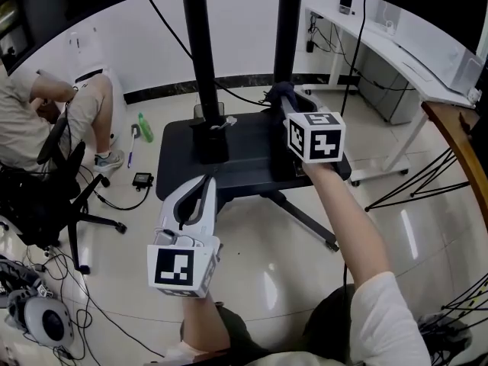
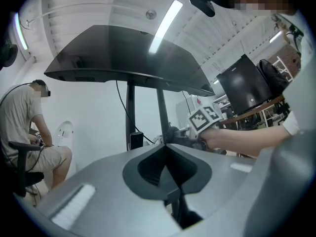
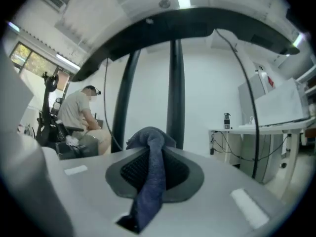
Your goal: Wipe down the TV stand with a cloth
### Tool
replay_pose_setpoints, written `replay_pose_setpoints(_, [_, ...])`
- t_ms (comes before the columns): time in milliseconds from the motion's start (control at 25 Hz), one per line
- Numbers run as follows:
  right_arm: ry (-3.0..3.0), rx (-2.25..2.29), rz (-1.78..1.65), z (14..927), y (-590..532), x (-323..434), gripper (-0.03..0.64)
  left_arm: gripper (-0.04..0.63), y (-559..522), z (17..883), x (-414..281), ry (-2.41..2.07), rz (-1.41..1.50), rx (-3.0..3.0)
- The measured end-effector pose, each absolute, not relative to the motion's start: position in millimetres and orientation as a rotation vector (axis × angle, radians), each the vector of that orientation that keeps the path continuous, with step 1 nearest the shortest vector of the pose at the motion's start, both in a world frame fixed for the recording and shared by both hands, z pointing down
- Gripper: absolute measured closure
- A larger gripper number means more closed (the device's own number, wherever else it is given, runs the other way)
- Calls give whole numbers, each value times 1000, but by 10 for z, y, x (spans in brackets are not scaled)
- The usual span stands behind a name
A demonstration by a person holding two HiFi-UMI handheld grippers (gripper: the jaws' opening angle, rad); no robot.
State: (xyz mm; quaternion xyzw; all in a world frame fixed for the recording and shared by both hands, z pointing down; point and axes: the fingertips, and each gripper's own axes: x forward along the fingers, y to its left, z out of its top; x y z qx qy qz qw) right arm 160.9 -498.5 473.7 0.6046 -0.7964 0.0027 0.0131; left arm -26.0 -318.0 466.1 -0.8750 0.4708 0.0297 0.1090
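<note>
Cloth (image 1: 276, 94) beside TV stand (image 1: 248, 162) post (image 1: 286, 36); bottle (image 1: 144, 127), chair (image 1: 46, 197) nearby.

Items counted:
- Grippers: two. The left gripper (image 1: 204, 183) is at lower centre of the head view and the right gripper (image 1: 280, 101) is at upper centre.
- Marker cubes: two, one on each gripper.
- Cloth (image 1: 276, 91): one, dark blue.
- TV stand (image 1: 183, 139): one, black.
- Upright poles on the stand: two, the left pole (image 1: 200, 52) and the right pole (image 1: 287, 29).
- Seated person (image 1: 38, 101): one, upper left.
- Office chair (image 1: 57, 197): one, left edge.
- Green bottle (image 1: 145, 126): one, on the floor left of the stand.
- White desk (image 1: 396, 52): one, upper right.
- Headset (image 1: 42, 319): one, lower left corner.
</note>
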Motion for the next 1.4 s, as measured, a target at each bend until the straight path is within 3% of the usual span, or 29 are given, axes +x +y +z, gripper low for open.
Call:
replay_pose_setpoints(200, [-2846, 1695, -252, 4520, -3510, 928, 563, 528, -3225, 4694, -420, 1427, 76, -2557])
replay_pose_setpoints(320, [-2992, 1503, -293, 4714, -3175, 292, 563, 528, -3295, 4702, -606, 1469, 116, -2499])
replay_pose_setpoints(720, [-2728, 1529, -20, 4824, -4465, -1179, 563, 528, -3288, 4556, -1599, 1679, 286, -2292])
replay_pose_setpoints(1120, [-2222, 1740, 170, 5183, -5671, -1192, 572, 528, -3228, 4483, -1878, 1715, 333, -2263])
replay_pose_setpoints(1400, [-2558, 1539, -30, 4909, -4456, -1307, 572, 528, -3247, 4512, -1929, 1724, 333, -2276])
